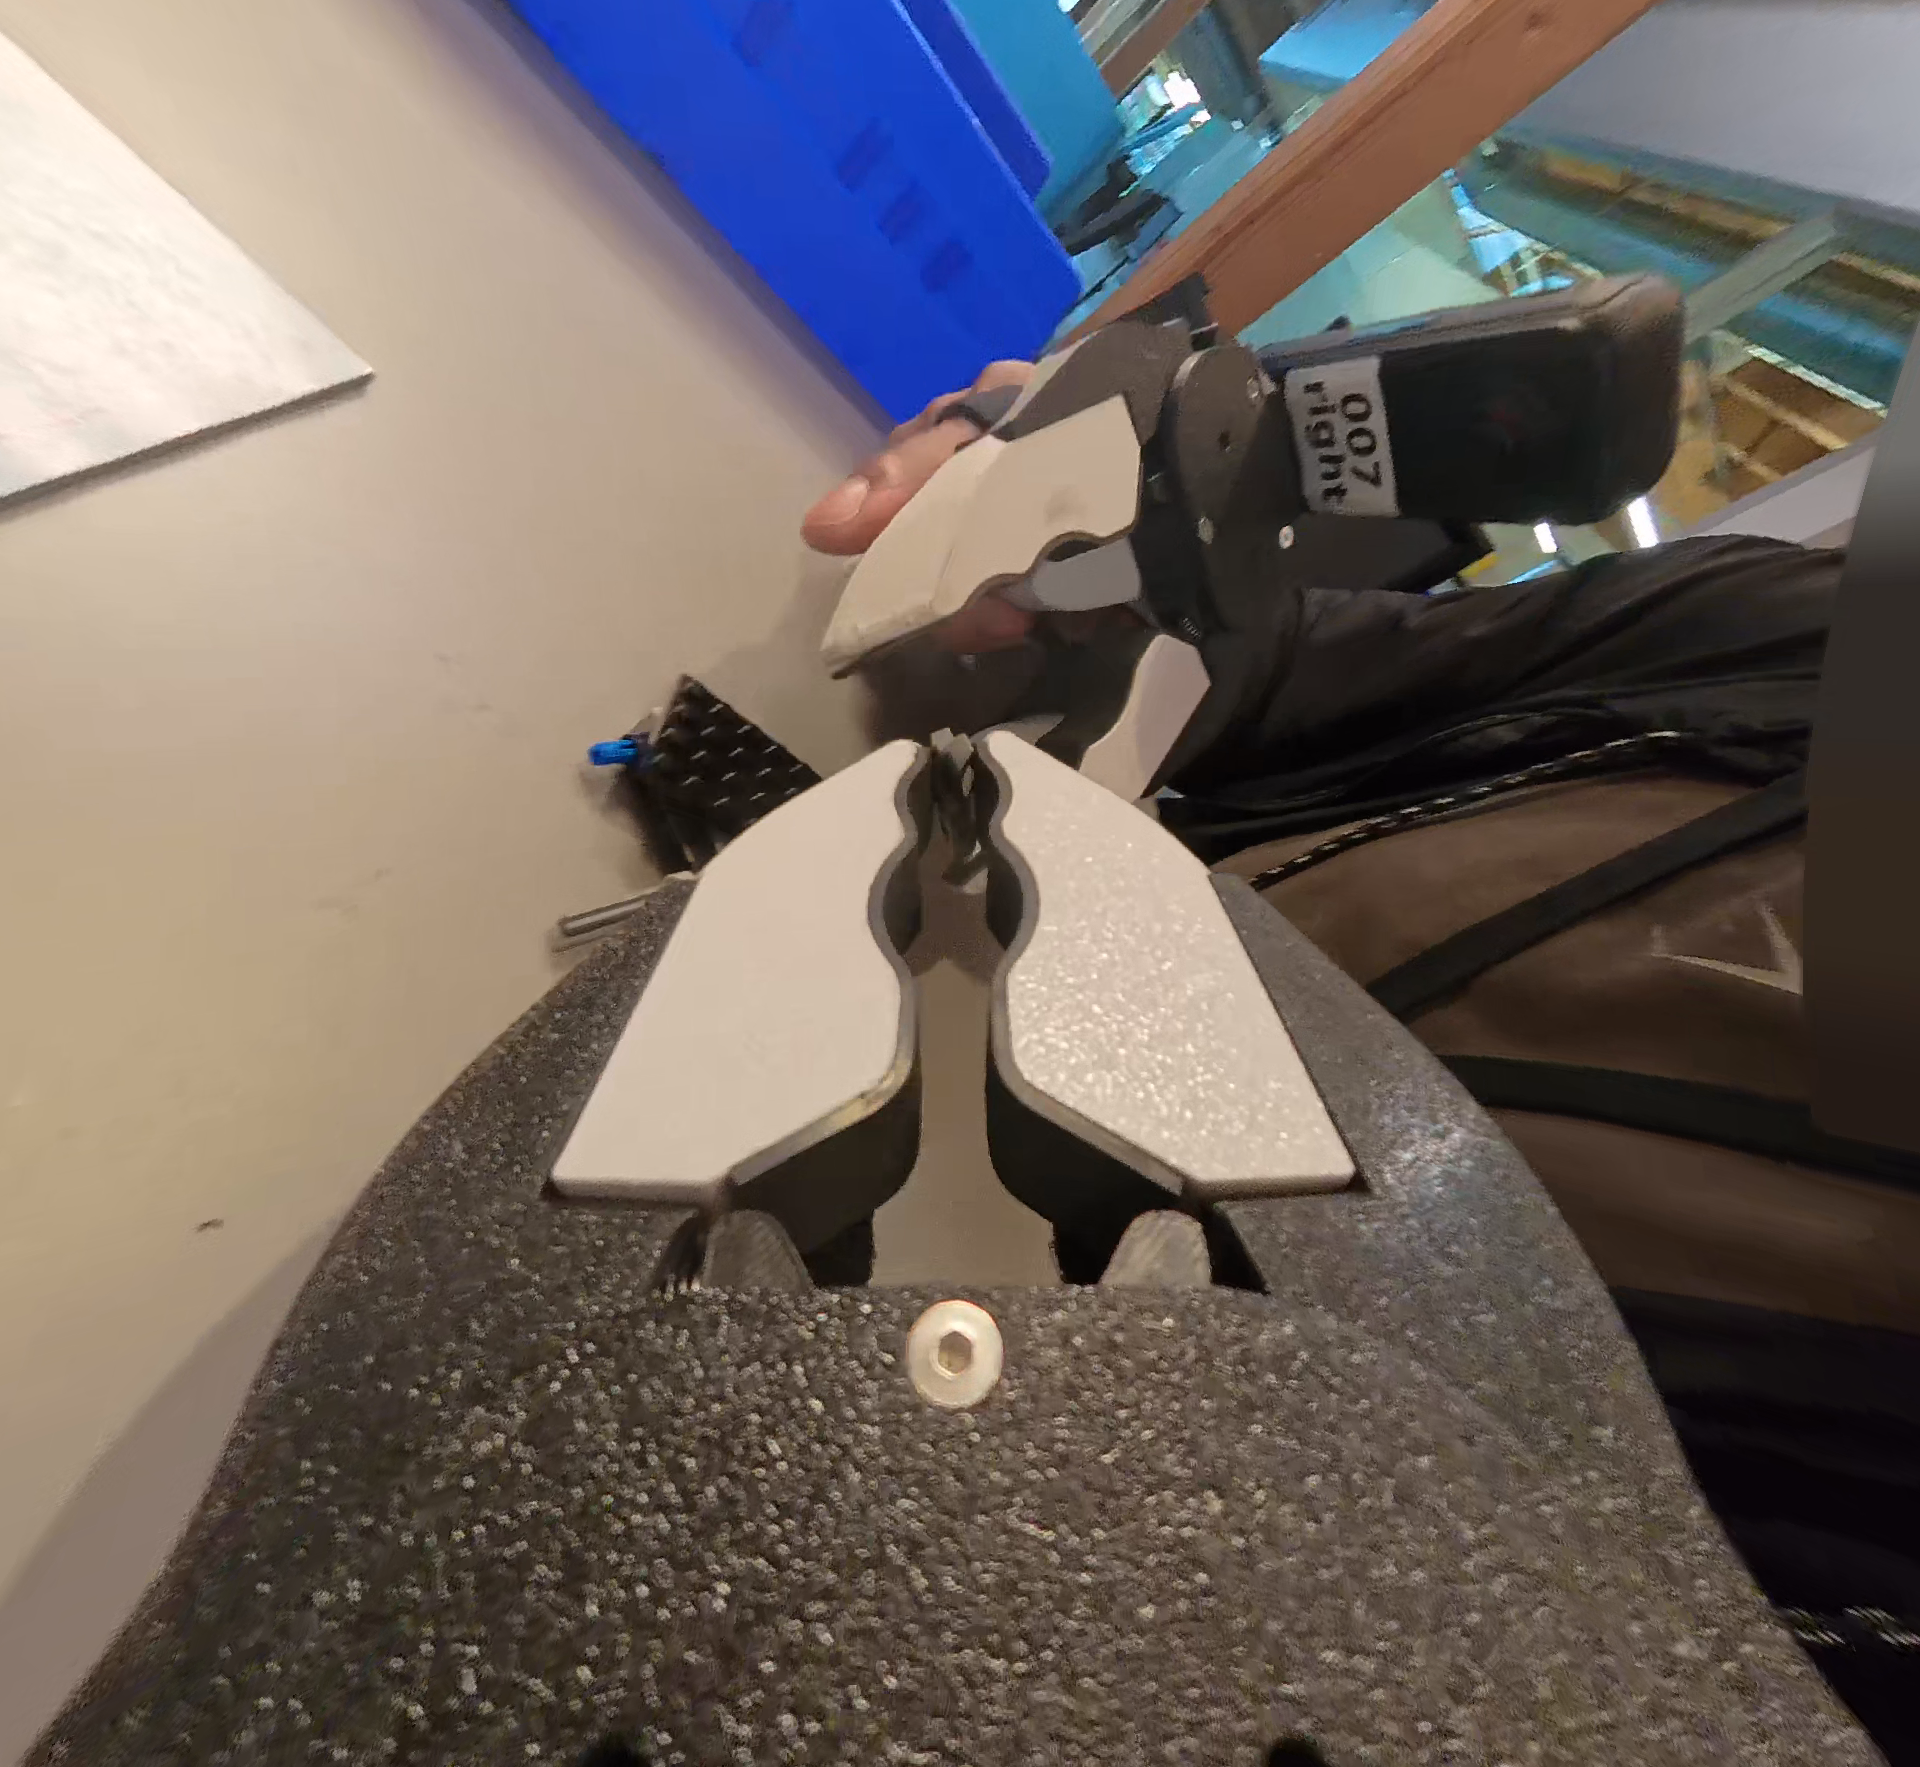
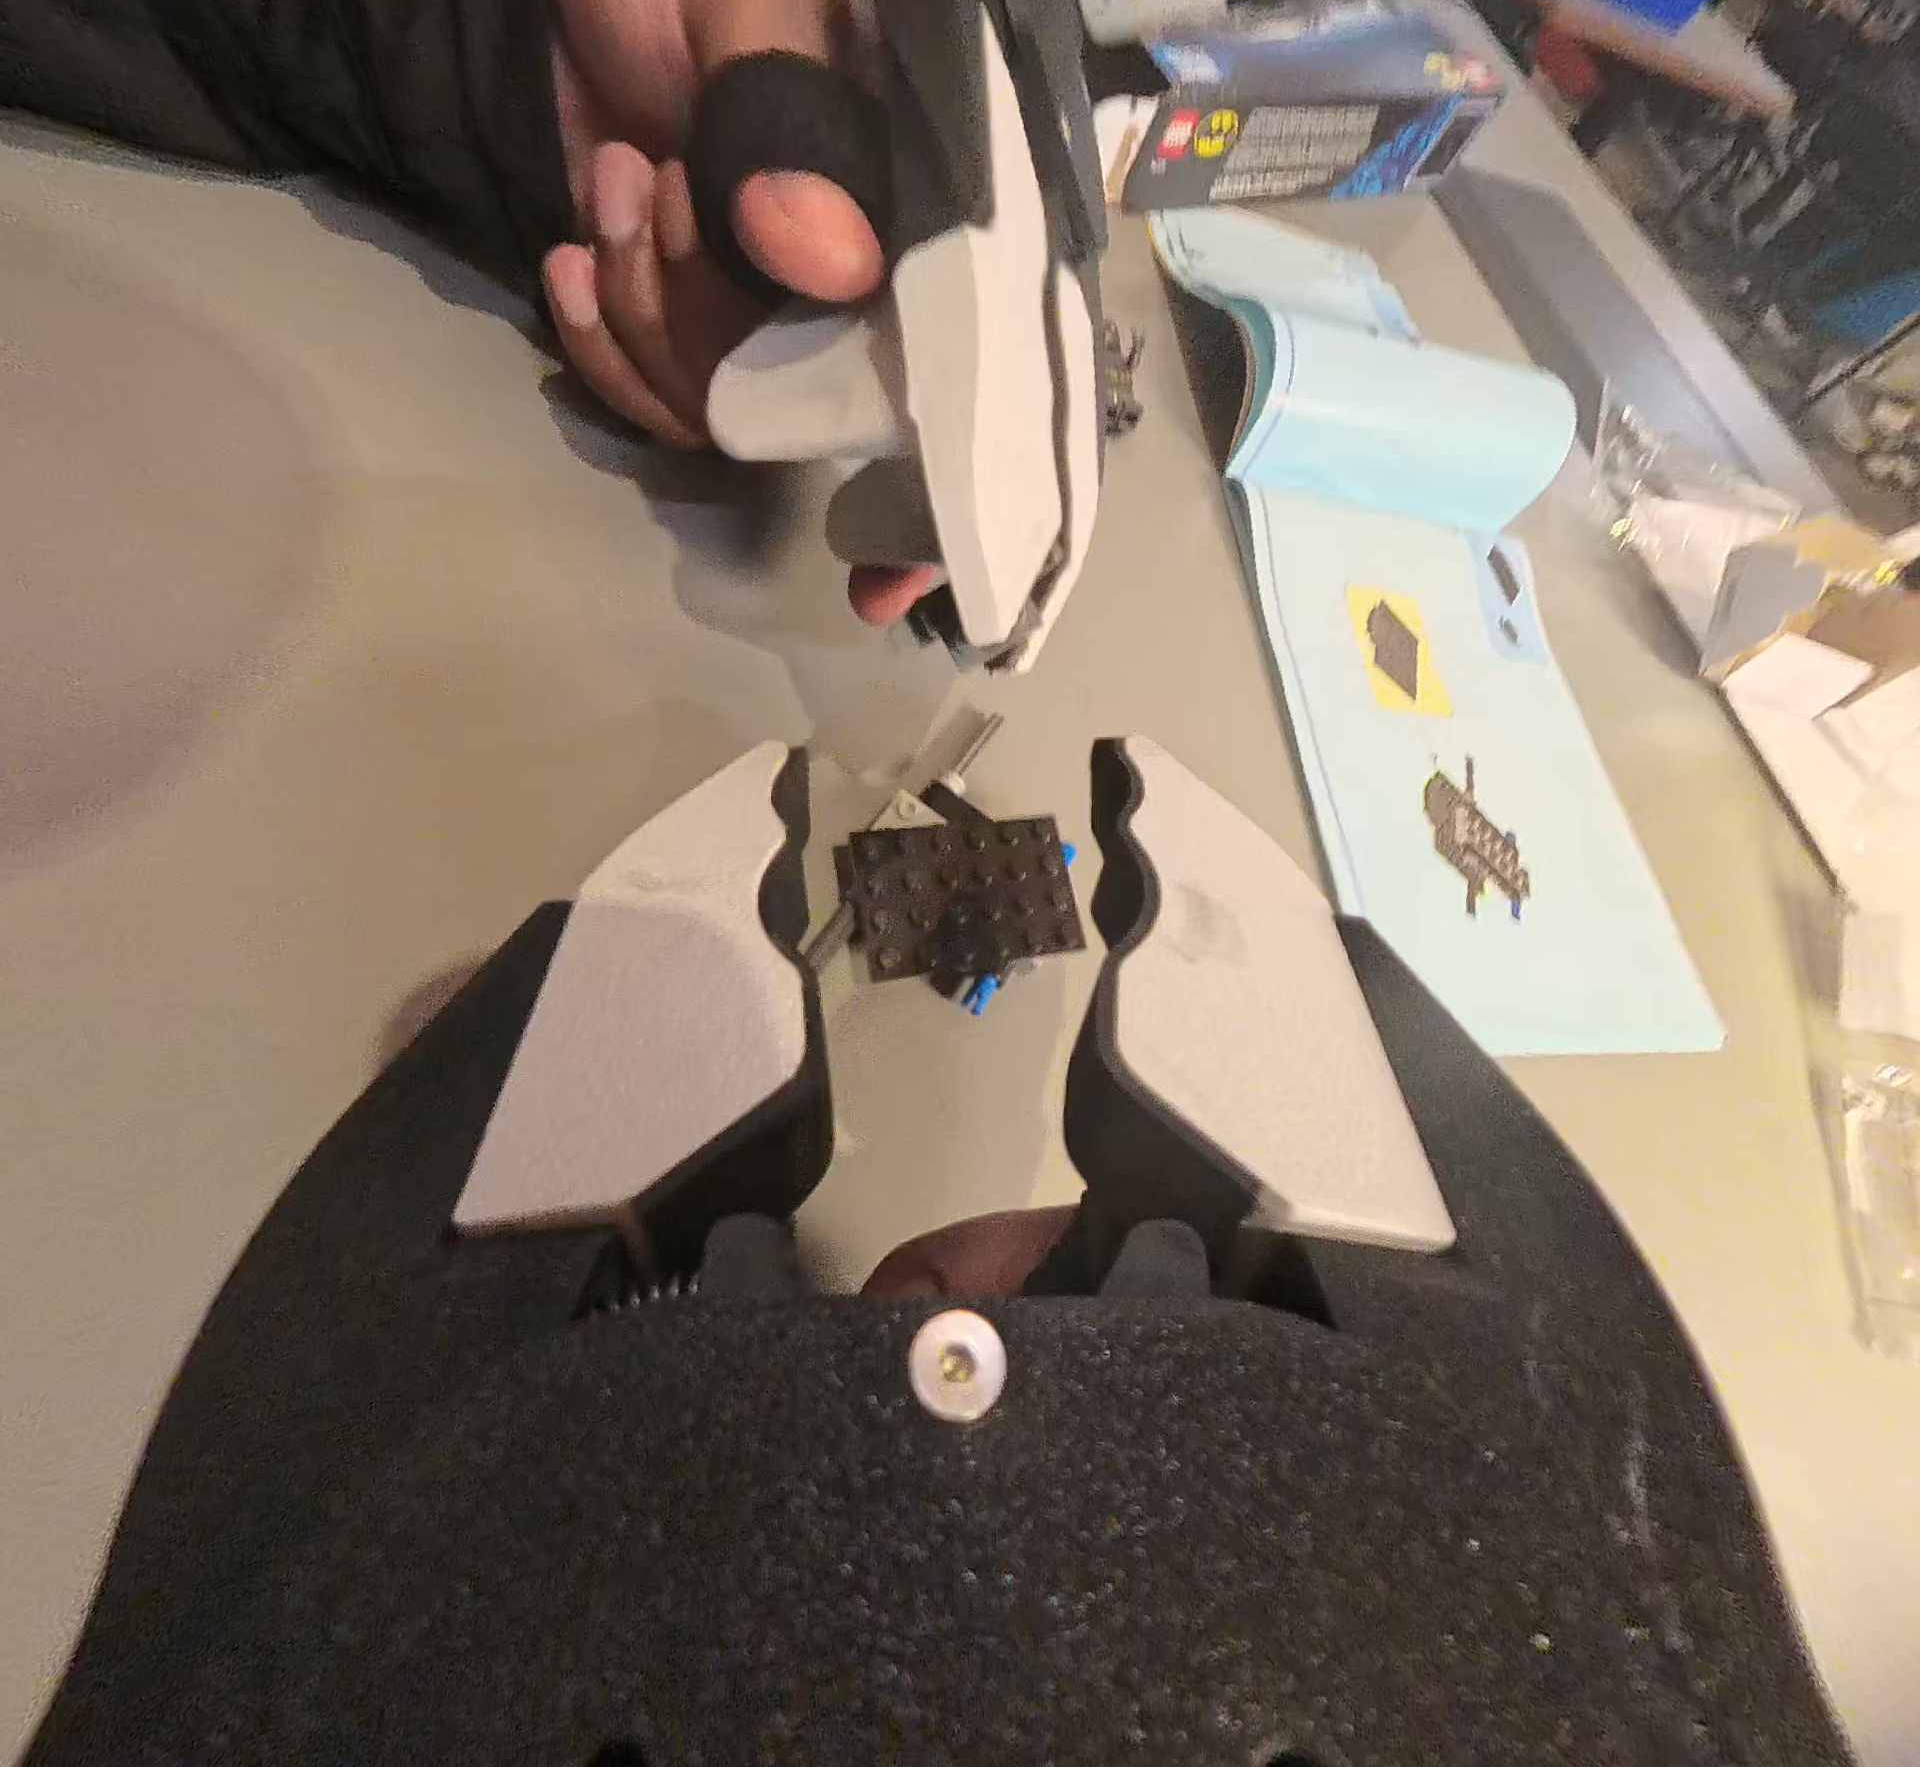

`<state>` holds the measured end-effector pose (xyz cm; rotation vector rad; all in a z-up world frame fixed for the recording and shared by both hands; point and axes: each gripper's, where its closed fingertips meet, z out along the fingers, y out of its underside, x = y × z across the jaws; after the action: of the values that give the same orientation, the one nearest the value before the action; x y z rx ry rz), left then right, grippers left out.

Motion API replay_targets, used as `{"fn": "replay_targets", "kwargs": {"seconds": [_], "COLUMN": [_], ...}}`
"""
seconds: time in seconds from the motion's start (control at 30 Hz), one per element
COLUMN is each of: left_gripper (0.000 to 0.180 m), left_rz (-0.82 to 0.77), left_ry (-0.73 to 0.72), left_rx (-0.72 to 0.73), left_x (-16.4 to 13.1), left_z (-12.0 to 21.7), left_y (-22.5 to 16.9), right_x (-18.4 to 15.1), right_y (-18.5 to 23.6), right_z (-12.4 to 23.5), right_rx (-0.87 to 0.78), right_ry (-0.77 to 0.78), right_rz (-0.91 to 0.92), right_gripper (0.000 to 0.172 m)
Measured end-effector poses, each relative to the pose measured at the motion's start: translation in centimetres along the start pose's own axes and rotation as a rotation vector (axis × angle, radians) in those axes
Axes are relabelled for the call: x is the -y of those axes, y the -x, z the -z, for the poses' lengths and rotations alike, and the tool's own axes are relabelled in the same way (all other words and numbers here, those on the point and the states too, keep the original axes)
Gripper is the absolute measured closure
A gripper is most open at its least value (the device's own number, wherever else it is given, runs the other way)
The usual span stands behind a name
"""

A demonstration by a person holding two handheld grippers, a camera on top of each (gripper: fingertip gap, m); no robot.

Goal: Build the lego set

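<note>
Around you: an open pale-blue instruction booklet (image 2: pixel 1455 782) lies to the right of your right gripper, with a dark printed box (image 2: pixel 1309 128) beyond it and clear plastic bags (image 2: pixel 1683 481) plus torn cardboard (image 2: pixel 1818 616) farther right. A big blue bin (image 1: pixel 790 86) and a wooden beam (image 1: pixel 1455 65) sit behind the table in the left wrist view.
In the way: your left gripper (image 2: pixel 997 647) hangs just above and beyond the black studded plate (image 2: pixel 961 902), partly covering a light grey bar (image 2: pixel 945 741) that lies at the plate's far edge.
Surface: a plain grey-beige table (image 1: pixel 364 730); a pale sheet (image 1: pixel 114 315) rests on it well off to the side.
Room: a cluttered workshop, blurred in the background.
Left hand pose: your left hand (image 2: pixel 686 190) grips the handle, one finger through a black loop, and the tool points steeply down at the table.
Left tongs: your left gripper (image 1: pixel 951 751) is nearly closed, and its tips pinch a small dark piece (image 1: pixel 951 803).
Right tongs: your right gripper (image 2: pixel 940 761) stands wide apart with bare pads; the plate shows in the gap, on the table, touching neither finger.
Plate: it lies flat on the table with small blue pins (image 2: pixel 982 995) at its edge, also visible beside your left fingers (image 1: pixel 717 772).
</note>
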<state>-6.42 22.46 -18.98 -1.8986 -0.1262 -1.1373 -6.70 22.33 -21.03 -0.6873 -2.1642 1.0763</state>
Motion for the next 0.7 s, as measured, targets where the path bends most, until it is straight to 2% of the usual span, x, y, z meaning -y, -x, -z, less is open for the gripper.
{"fn": "replay_targets", "kwargs": {"seconds": [0.17,0.3,0.7], "left_gripper": [0.174,0.174,0.174], "left_rz": [0.043,0.032,0.048], "left_ry": [0.033,0.081,0.098], "left_rx": [-0.094,-0.097,-0.152], "left_x": [-0.8,-1.6,-2.0], "left_z": [-0.6,-0.9,-1.2], "left_y": [-1.0,-1.1,-1.9], "right_x": [1.3,1.7,2.0], "right_y": [-0.1,0.5,1.7], "right_z": [0.5,1.0,0.9], "right_rx": [-0.084,-0.053,-0.034], "right_ry": [-0.072,-0.118,-0.143], "right_rz": [0.161,0.186,0.271], "right_gripper": [0.132,0.144,0.155]}}
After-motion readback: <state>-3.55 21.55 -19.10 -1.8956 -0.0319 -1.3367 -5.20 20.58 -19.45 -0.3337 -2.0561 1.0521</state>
